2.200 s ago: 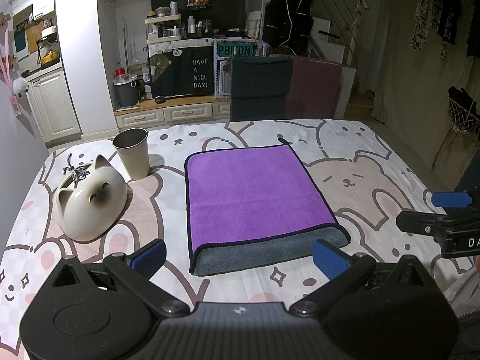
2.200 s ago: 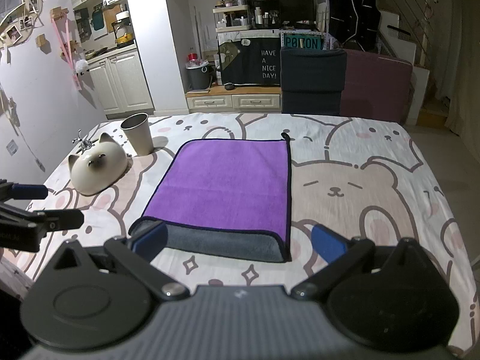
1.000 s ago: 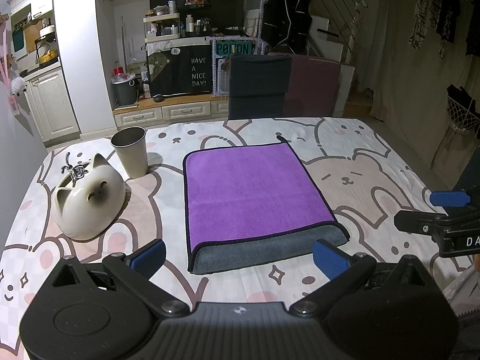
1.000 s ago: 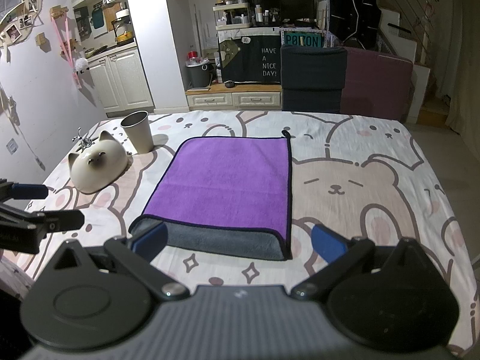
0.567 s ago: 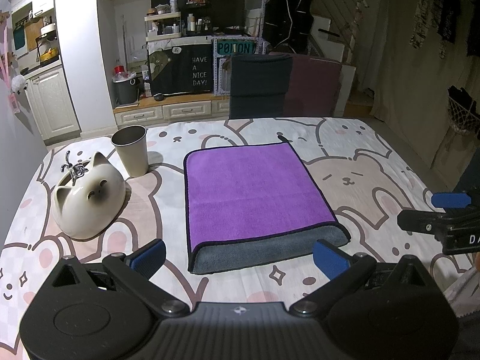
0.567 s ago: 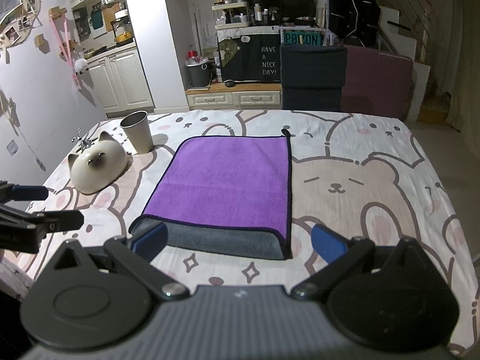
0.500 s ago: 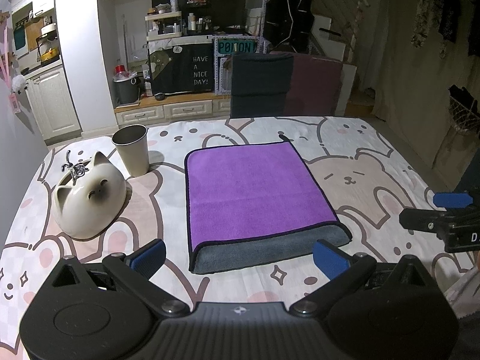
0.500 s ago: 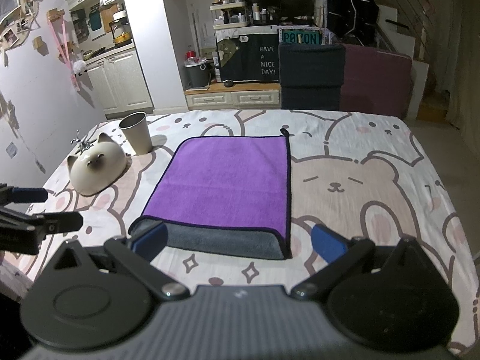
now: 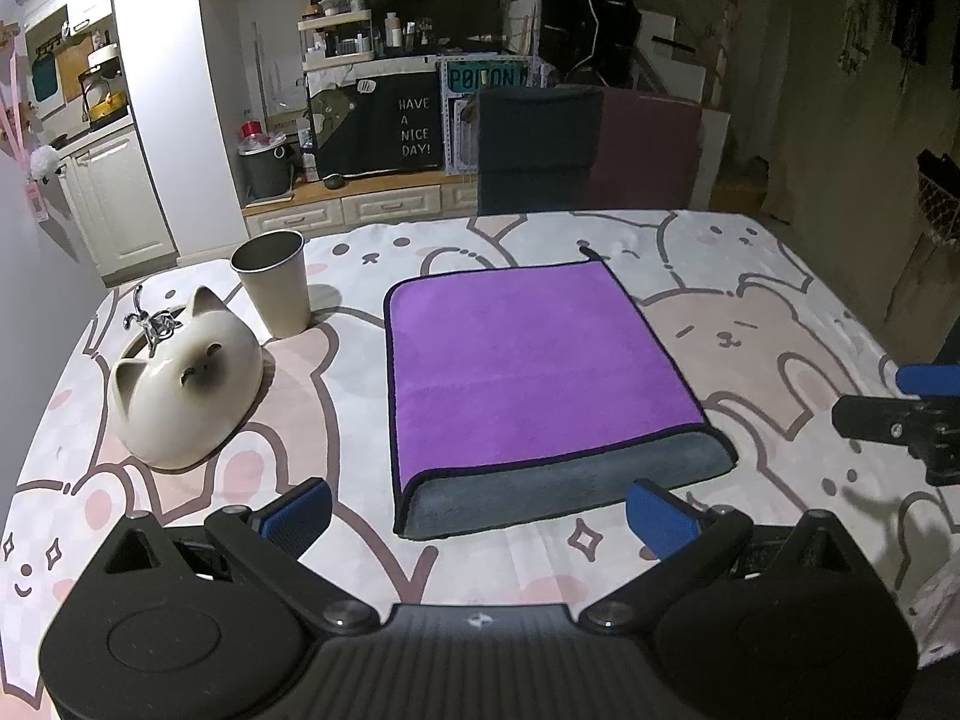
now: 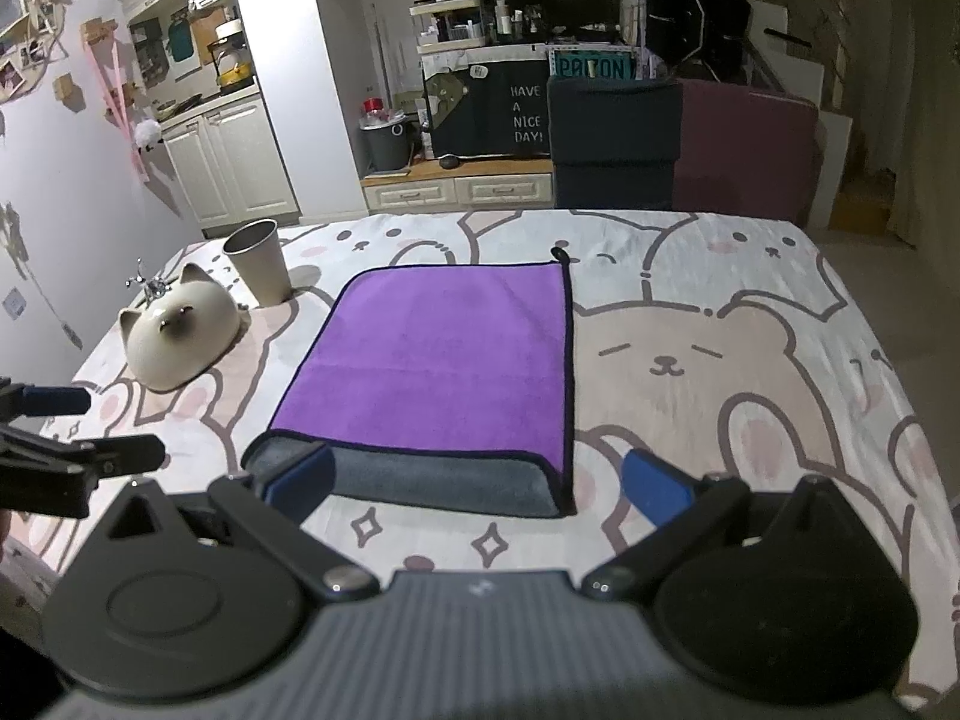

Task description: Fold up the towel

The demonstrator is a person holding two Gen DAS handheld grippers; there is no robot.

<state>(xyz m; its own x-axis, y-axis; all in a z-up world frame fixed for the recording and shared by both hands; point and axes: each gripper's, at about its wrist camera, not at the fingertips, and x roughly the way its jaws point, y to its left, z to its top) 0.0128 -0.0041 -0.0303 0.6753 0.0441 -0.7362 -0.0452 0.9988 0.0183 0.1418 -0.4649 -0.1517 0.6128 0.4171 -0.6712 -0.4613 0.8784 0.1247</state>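
A purple towel (image 9: 528, 360) with a grey underside lies flat on the bear-print table, folded over so that a grey strip shows along its near edge; it also shows in the right wrist view (image 10: 438, 354). My left gripper (image 9: 480, 516) is open and empty, just short of the towel's near edge. My right gripper (image 10: 477, 489) is open and empty, above the near edge, its left fingertip over the grey strip. Each gripper shows at the side of the other's view: the right gripper (image 9: 912, 405), the left gripper (image 10: 66, 438).
A cat-shaped ceramic bowl (image 9: 180, 384) and a metal cup (image 9: 273, 282) stand left of the towel. Two chairs (image 9: 540, 150) stand at the table's far edge. The bear-print cloth (image 10: 750, 360) covers the table right of the towel.
Both grippers stay open and hover almost still near the towel's near edge. The towel has not moved.
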